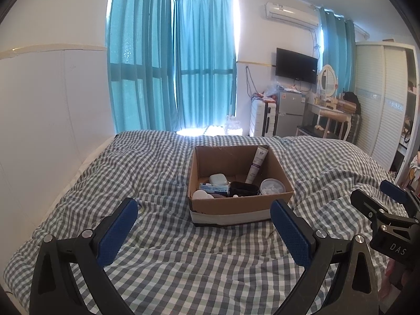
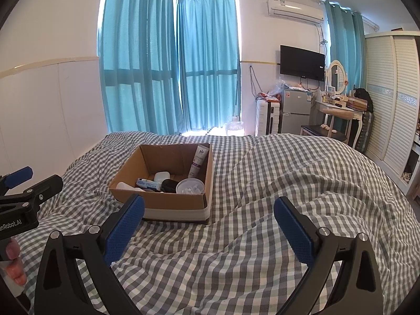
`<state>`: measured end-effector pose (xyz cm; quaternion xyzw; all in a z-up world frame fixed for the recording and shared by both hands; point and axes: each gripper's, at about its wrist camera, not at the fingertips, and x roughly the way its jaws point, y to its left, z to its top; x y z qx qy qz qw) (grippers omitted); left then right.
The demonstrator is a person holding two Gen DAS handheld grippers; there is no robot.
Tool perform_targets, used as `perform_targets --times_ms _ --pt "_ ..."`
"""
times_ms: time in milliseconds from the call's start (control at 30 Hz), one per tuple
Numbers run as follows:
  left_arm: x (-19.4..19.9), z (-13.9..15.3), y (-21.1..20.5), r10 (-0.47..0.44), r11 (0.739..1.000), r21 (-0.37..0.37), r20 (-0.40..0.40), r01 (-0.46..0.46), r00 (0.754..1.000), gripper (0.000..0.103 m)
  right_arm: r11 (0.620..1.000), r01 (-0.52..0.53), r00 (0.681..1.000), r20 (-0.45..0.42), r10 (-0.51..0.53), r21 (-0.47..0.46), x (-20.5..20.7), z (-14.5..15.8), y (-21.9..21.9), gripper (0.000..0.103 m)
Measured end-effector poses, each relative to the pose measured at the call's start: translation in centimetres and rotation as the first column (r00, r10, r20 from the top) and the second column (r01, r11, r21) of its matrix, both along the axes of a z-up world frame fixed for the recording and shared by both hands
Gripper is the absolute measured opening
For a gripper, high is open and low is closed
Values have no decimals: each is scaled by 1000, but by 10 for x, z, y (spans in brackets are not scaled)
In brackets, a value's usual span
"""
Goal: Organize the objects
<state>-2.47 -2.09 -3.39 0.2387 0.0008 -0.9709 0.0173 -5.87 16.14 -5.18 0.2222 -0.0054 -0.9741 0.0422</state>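
An open cardboard box sits on the checked bedspread. Inside lie a white tube leaning on the far right wall, a pale case, a blue-and-white carton, a black pouch and a round clear tub. My left gripper hangs open in front of the box, holding nothing. My right gripper is open too, just right of the box's near corner. Each gripper shows at the edge of the other's view.
The grey-and-white checked bed fills the foreground, rumpled on the right. Teal curtains, a suitcase, small fridge, dressing table and louvred wardrobe stand beyond. A white wall panel borders the left. Fingers of a hand show at the left.
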Motion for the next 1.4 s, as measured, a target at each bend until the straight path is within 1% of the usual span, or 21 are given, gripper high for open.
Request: perform_targets --times_ms 967,1400 --pt "-2 -1 0 -11 1000 -21 -4 11 1000 103 1000 -5 1000 2 5 0 -2 -3 -3 99" --pt "-4 -3 -5 -21 999 -25 6 21 1000 103 1000 -10 1000 9 10 3 -2 -7 -3 99"
